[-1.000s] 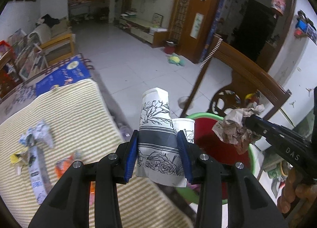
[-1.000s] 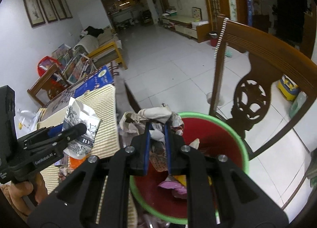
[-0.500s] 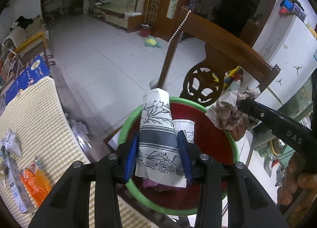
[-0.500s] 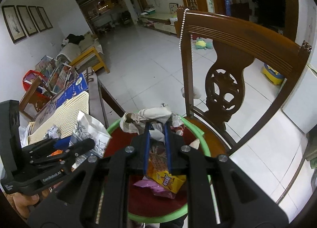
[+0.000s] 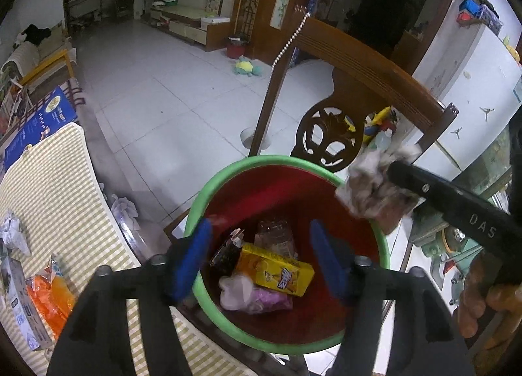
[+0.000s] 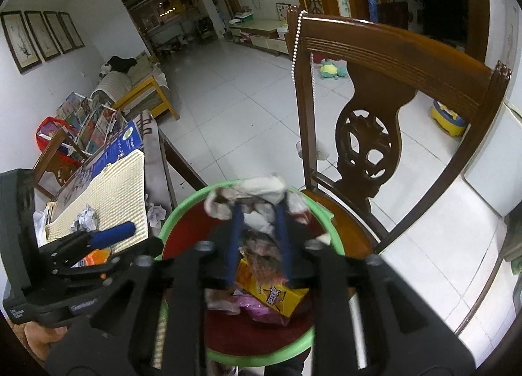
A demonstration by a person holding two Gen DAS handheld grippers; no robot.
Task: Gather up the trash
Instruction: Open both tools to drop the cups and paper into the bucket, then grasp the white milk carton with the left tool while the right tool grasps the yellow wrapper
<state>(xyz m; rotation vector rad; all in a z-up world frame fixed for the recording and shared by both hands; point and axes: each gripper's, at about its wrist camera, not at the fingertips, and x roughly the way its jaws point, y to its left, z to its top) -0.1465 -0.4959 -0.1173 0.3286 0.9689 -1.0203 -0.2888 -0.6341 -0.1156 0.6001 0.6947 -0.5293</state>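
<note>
A red basin with a green rim [image 5: 208, 193] [image 6: 182, 209] sits on a wooden chair seat and holds a yellow snack box [image 5: 275, 274] [image 6: 274, 297], a pink wrapper [image 5: 257, 301] and other trash. My left gripper [image 5: 261, 255] hangs open and empty over the basin; it also shows in the right wrist view [image 6: 111, 235]. My right gripper [image 6: 259, 235] is shut on a crumpled wad of paper [image 6: 251, 193] [image 5: 372, 186] above the basin's far rim.
A carved wooden chair back [image 5: 359, 82] [image 6: 391, 59] rises behind the basin. The striped table mat [image 5: 49, 186] at left carries an orange wrapper [image 5: 49, 301], a small carton [image 5: 19, 304] and crumpled paper [image 5: 11, 232]. White tiled floor lies beyond.
My left gripper moved over the basin, opened and let go of the patterned paper cups, which are no longer in view. My right gripper moved over the basin, still holding the paper wad.
</note>
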